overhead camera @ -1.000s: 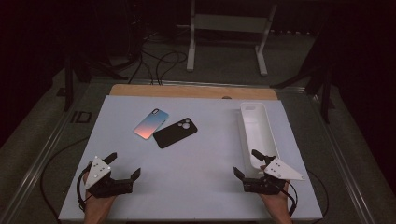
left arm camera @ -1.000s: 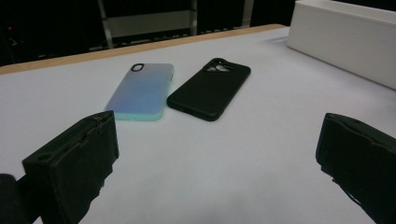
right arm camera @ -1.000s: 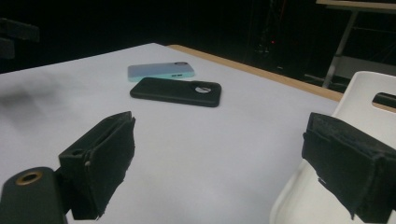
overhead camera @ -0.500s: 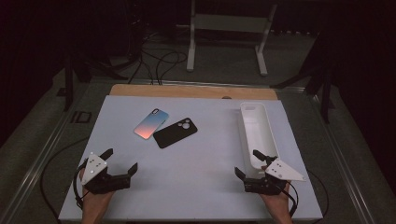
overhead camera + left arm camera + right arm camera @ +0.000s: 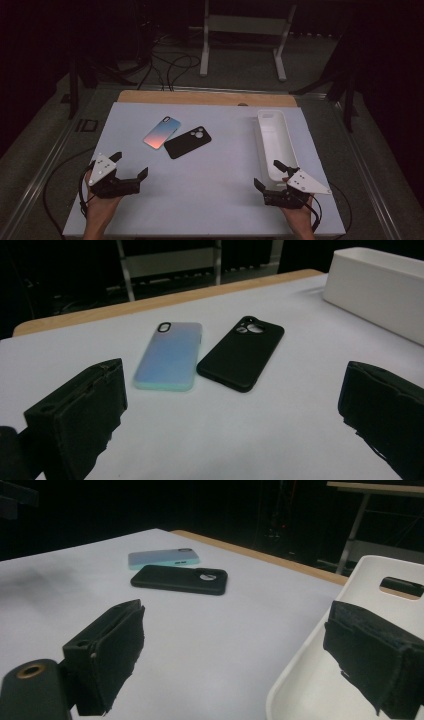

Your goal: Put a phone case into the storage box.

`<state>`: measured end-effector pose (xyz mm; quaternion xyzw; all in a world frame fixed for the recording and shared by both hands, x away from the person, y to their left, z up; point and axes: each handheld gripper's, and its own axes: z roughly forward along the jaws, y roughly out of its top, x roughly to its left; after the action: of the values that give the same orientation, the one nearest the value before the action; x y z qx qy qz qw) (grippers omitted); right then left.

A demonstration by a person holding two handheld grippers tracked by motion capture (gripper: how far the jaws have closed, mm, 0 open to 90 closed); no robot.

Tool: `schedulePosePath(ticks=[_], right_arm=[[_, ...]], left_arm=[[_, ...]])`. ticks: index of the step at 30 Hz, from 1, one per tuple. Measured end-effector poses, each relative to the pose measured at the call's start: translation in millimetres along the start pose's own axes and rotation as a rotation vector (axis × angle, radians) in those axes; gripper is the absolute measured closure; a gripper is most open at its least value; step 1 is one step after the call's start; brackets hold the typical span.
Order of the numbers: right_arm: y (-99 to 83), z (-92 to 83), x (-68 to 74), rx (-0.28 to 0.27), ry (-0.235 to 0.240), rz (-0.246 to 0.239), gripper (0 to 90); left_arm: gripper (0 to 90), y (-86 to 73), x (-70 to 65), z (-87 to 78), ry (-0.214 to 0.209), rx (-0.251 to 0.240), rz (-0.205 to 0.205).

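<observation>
High view has both tools parked near the front edge of the worktop [image 5: 210, 150], so I'd call this the very start, nothing picked up yet. I'll use the white tray [image 5: 275, 145] as the landmark. The 2 phone cases sit well left of the tray, side by side and touching or nearly so: the black case [image 5: 187, 142] is the nearer one to the tray, and the blue-pink case [image 5: 162, 132] is just past it on the far side from the tray.

Left tool [image 5: 127, 172] is released, jaws wide apart with nothing between them, well away from the tray and pointing up toward the cases. Left gripper view lines it up nicely, blue-pink case [image 5: 170, 356] and black case [image 5: 241, 352] both dead ahead. Right tool [image 5: 270, 175] is released too, sitting right at the tray's near end, with 1 jaw over the rim.

My guess for the next move: left tool goes forward to the blue-pink case, gets 1 jaw under an edge since it lies flat, clamps, then carries it over to the tray.
</observation>
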<state>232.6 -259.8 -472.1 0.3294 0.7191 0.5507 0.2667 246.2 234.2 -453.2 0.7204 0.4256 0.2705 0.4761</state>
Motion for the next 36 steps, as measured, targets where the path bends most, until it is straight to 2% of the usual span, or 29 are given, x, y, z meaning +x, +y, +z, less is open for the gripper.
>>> schedulePosePath(ticks=[8,27,34,36], right_arm=[[-2.5,-1.1,-0.8,0.006,0.0,0.009,9.3],[-4.0,0.3,1.0,0.014,0.001,0.003,9.3],[-4.5,0.2,0.6,0.018,0.001,0.005,9.3],[-4.5,0.5,1.0,0.018,0.001,0.004,9.3]], left_arm=[[0.0,9.2,5.4,12.6,-0.008,0.024,-0.006],[0.0,21.4,20.0,29.7,0.031,0.063,-0.008],[0.0,24.8,23.6,34.5,0.035,0.062,-0.017],[0.0,26.9,24.5,35.2,0.031,0.063,-0.032]])
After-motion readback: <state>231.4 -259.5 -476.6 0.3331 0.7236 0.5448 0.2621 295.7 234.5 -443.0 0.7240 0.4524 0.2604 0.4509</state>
